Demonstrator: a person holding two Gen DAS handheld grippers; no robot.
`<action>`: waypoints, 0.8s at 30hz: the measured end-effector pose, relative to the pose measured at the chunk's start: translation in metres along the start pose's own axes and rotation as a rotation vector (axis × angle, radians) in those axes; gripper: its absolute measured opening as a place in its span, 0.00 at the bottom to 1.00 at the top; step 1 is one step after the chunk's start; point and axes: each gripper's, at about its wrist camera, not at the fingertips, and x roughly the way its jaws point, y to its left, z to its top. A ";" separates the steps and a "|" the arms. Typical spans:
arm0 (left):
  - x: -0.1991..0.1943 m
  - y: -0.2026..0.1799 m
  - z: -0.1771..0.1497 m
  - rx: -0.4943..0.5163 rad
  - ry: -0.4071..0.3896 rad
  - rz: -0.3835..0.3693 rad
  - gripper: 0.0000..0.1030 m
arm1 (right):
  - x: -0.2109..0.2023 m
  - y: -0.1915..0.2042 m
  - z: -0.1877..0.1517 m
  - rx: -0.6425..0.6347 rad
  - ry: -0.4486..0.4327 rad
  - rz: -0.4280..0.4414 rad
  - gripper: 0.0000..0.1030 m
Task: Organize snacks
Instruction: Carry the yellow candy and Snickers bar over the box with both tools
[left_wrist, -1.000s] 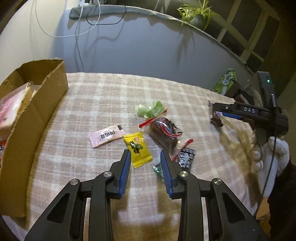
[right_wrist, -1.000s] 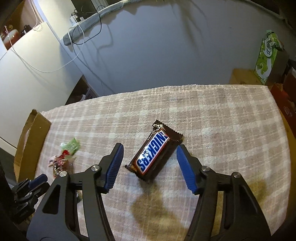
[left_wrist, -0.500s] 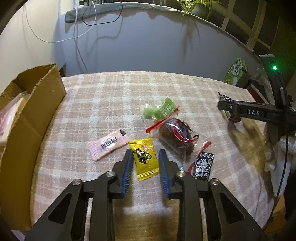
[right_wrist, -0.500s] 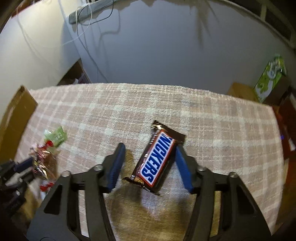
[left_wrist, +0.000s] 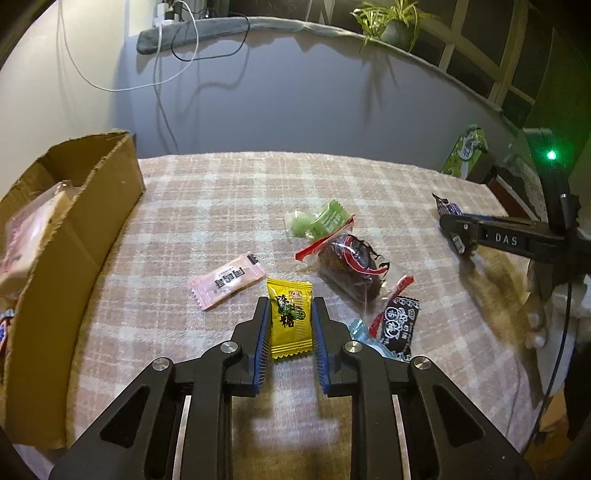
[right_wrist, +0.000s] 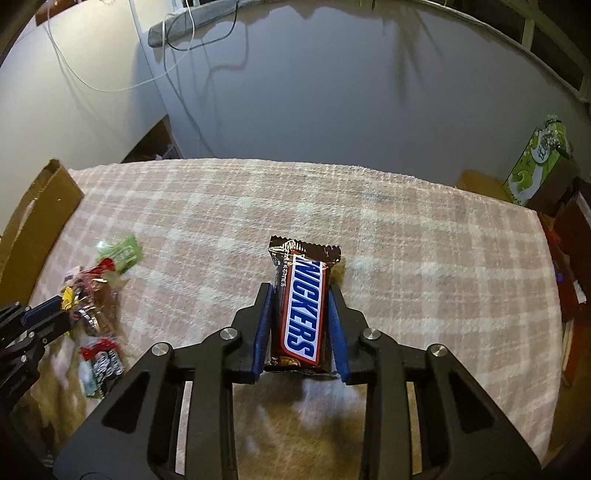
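Note:
My left gripper is closed around a yellow candy packet lying on the checked tablecloth, its blue pads against both sides. Beside it lie a pink packet, a green candy, a clear bag with a dark snack and a black packet. My right gripper is shut on a Snickers bar at the table surface; it also shows at the right of the left wrist view.
An open cardboard box with snacks inside stands at the table's left edge. A green carton sits beyond the far right corner. A wall runs behind the table, with cables hanging down.
My left gripper moved forward and narrowed around the yellow packet. My right gripper closed onto the Snickers bar, which turned to lie straight between the fingers.

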 end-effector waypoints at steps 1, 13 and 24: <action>-0.004 0.002 0.000 -0.003 -0.007 -0.001 0.19 | -0.004 0.000 -0.002 0.002 -0.009 0.000 0.29; -0.055 0.014 -0.001 -0.037 -0.111 -0.009 0.19 | -0.071 0.030 -0.009 -0.021 -0.124 0.085 0.29; -0.099 0.056 -0.008 -0.096 -0.190 0.023 0.19 | -0.097 0.117 0.009 -0.144 -0.182 0.172 0.29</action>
